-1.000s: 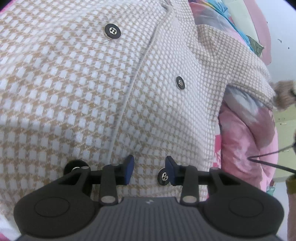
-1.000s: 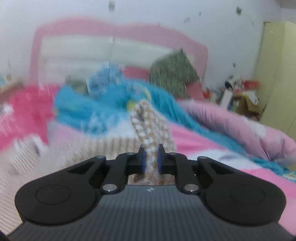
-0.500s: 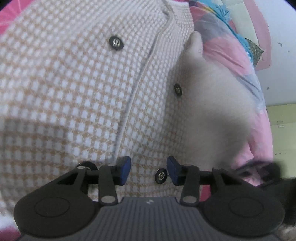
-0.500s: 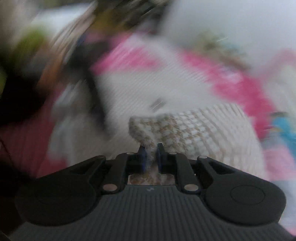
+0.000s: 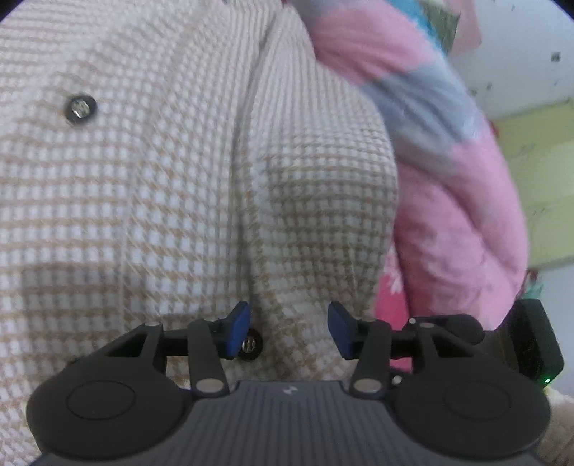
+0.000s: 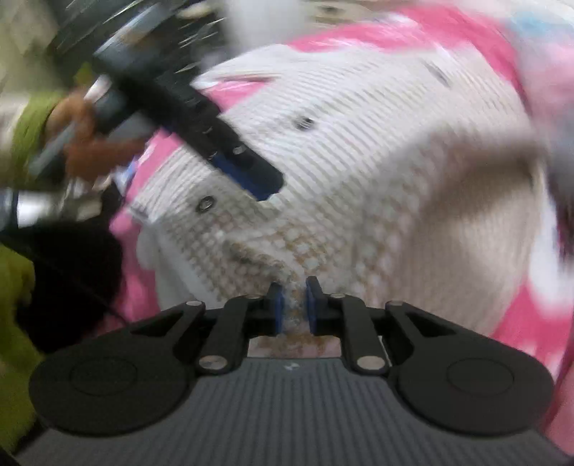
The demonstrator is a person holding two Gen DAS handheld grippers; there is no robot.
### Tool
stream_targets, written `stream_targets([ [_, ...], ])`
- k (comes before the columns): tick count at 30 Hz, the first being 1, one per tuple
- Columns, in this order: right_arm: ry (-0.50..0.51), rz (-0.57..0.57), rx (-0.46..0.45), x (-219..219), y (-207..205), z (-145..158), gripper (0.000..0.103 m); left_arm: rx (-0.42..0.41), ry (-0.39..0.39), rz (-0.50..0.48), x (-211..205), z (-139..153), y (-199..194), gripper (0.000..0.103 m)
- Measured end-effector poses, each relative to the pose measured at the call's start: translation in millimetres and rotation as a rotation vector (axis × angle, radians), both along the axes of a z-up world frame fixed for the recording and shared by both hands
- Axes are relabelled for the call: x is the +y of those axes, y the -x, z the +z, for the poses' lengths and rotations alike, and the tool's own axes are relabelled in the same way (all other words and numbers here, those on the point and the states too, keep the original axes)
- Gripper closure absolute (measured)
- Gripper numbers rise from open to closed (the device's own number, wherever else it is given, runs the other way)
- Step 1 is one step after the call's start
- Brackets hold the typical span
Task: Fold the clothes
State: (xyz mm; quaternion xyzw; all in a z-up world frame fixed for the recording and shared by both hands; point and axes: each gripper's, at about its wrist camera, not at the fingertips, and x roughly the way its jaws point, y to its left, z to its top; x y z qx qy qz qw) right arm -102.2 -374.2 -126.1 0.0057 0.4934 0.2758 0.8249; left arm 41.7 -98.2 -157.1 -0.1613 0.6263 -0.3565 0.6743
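A beige-and-white houndstooth jacket [image 5: 150, 186] with dark buttons [image 5: 79, 109] lies spread on the bed and fills the left wrist view. My left gripper [image 5: 288, 329] hovers over its front by a button [image 5: 250, 346]; its jaws are opening and nothing is pinched between them. The right wrist view is blurred. It shows the jacket [image 6: 376, 150] with a fold of its sleeve between the pads of my right gripper [image 6: 294, 308], whose jaws are opening while the cloth still fills the gap. The left gripper [image 6: 262, 182] reaches in from the upper left.
A pink quilt [image 5: 459, 215] is bunched along the jacket's right side, with a yellow-green cupboard [image 5: 538, 179] behind it. Pink bedding [image 6: 394, 32] surrounds the jacket. A hand [image 6: 82, 143] in a green sleeve holds the left gripper. A black device [image 5: 534, 340] sits at the right edge.
The right gripper swung down from facing the headboard to over the jacket, bringing the sleeve across; its pads stand slightly wider. The left jaws widened and that gripper shifted over the jacket.
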Motion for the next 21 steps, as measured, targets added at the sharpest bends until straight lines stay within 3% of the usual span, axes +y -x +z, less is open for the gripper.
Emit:
stream_targets([
  [1,0.007,-0.017,0.054,-0.5,4.5,-8.7,0.075,-0.004,-0.016,-0.02,-4.2,-0.4,2.6,0.055],
  [4,-0.039,-0.075,0.162,-8.2,20.5,-21.4,0.067,-0.034,-0.059,-0.082,-15.4,2.1,12.2,0.055],
  [7,-0.155,-0.202,0.16,-31.5,30.3,-8.2,0.061,-0.07,-0.09,-0.129,-25.7,4.5,21.2,0.055],
  [10,-0.252,-0.411,0.067,-65.8,23.8,9.8,0.058,-0.076,-0.108,-0.14,-33.2,-2.8,27.1,0.055],
  [13,-0.219,-0.54,-0.058,-79.3,-3.5,19.2,0.062,-0.086,-0.135,-0.156,-43.6,-12.7,30.5,0.055],
  [16,-0.13,-0.504,-0.19,-61.2,-42.9,32.3,0.08,-0.108,-0.166,-0.179,-53.3,-18.0,35.6,0.055],
  [19,-0.03,-0.422,-0.307,-40.3,-88.8,36.6,0.082,-0.113,-0.169,-0.189,-53.0,-18.8,39.1,0.054],
  [21,0.017,-0.413,-0.339,-30.4,-121.3,21.4,0.082,-0.106,-0.162,-0.189,-50.2,-20.3,38.9,0.054],
])
